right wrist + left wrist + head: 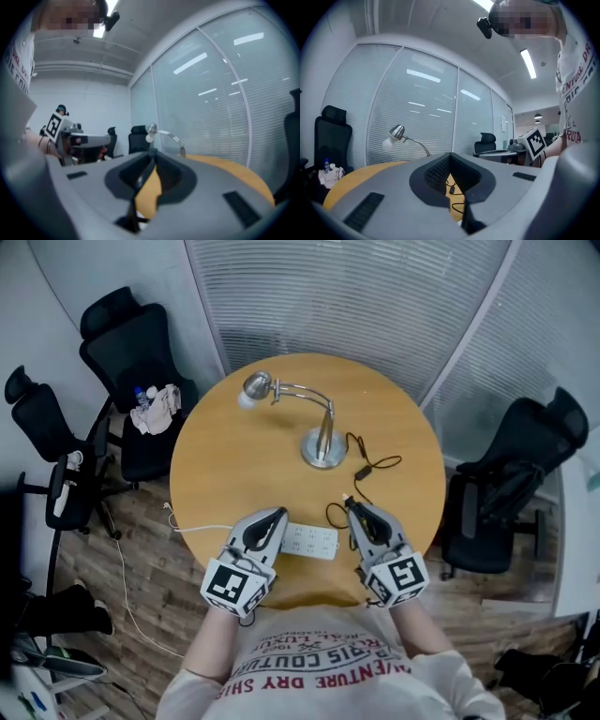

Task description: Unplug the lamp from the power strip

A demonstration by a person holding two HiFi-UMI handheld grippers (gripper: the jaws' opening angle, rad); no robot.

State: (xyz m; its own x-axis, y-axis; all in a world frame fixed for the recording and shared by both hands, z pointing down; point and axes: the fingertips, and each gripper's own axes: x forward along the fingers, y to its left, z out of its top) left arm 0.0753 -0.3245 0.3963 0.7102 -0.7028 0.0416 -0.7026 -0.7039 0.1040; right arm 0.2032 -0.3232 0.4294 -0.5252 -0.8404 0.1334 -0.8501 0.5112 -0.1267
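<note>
On the round wooden table [214, 465], near its front edge, the left gripper [280, 515] was held with its jaws pressed together on nothing, over the left end of the white power strip [311, 541]. Farther back, past the strip, the lamp [322, 444] was stood upright (its head turned to the left). Right of the strip, the right gripper [348, 503] was seen pinching the end of the black lamp cable [361, 472], held apart from the strip.
</note>
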